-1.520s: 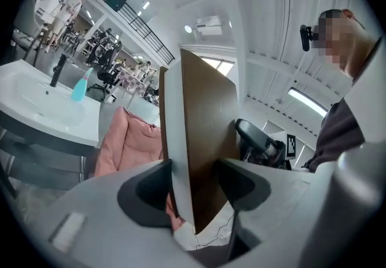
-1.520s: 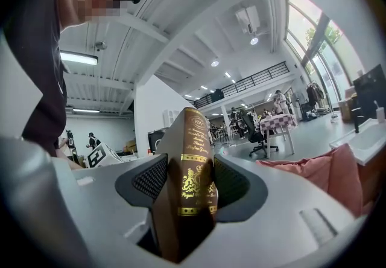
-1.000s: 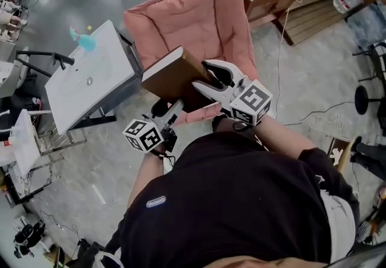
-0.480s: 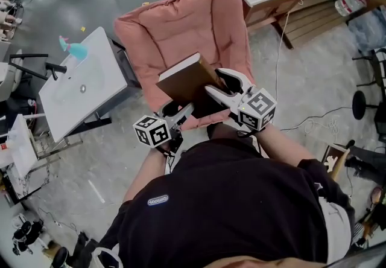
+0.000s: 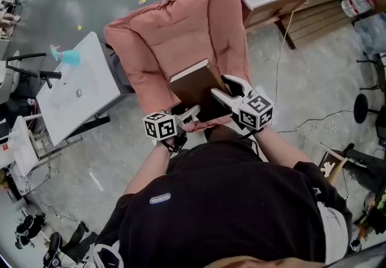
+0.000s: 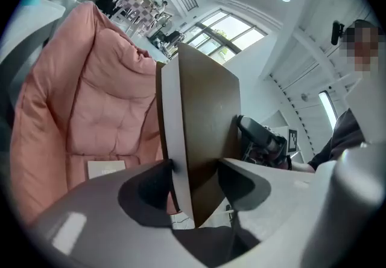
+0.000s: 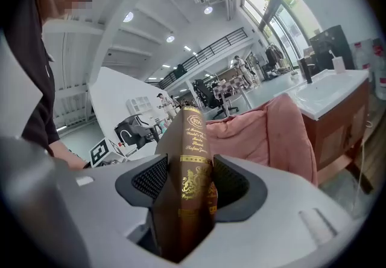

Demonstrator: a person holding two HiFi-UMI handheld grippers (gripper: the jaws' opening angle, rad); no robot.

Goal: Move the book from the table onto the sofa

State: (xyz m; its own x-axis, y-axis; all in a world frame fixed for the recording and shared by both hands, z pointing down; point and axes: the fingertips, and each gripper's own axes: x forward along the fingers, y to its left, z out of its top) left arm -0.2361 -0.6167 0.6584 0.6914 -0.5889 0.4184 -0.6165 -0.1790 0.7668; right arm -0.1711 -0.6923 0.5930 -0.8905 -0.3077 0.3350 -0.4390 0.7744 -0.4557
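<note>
The book (image 5: 193, 82) is gripped by left tongs (image 5: 192, 111) and right tongs (image 5: 220, 87).

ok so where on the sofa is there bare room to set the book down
The sofa is bare across its seat, between the two padded arms and below the backrest; only a small white label lies there. The front of the seat is crowded: the book, clamped by the left gripper and right gripper, hangs over it.

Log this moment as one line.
phase: placing | book: over sofa | left gripper: shut on book | right gripper: shut on book | release: not yet
</note>
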